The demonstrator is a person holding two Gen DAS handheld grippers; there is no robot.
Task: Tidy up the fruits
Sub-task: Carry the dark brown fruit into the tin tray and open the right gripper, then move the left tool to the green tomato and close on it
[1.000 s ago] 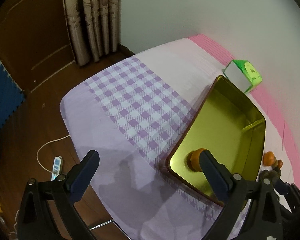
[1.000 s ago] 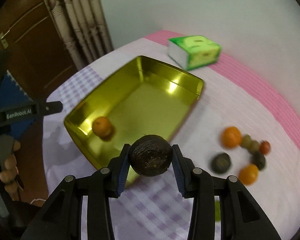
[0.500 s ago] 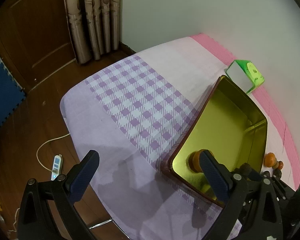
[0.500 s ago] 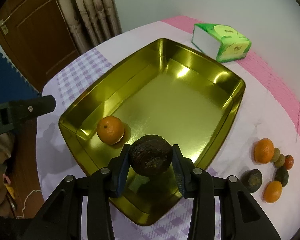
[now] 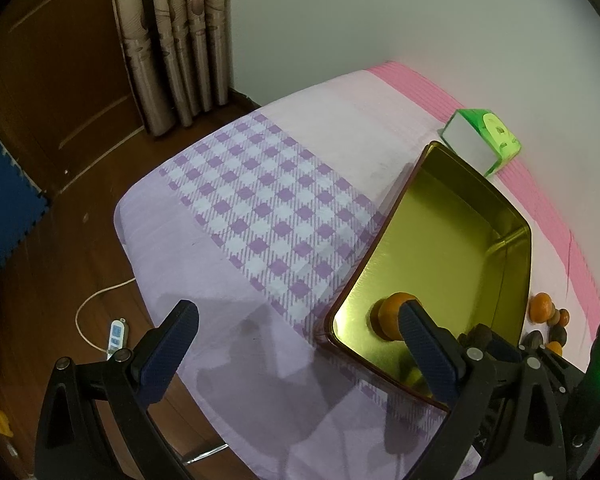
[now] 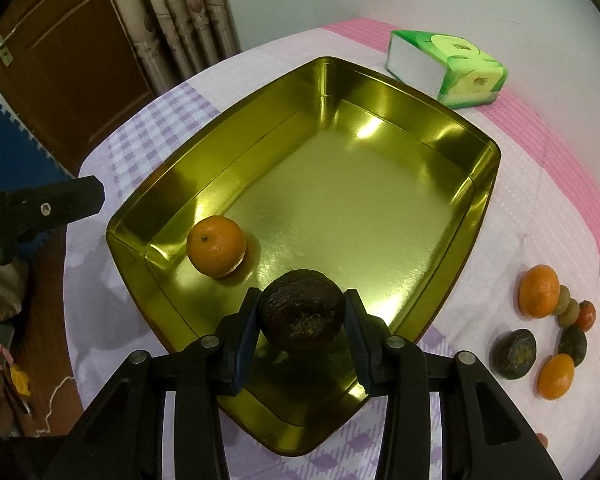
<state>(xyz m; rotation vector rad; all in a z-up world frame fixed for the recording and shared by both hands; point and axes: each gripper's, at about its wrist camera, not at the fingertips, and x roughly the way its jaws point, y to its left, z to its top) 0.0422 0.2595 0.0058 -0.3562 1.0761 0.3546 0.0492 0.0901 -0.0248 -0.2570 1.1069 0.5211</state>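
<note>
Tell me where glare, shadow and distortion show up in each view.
Right wrist view: bright glare patches on the gold tray floor and walls; the dark fruit in the right gripper is sharp. Left wrist view: left gripper shadows fall on the purple cloth; fisheye bends the table edge and darkens corners.
</note>
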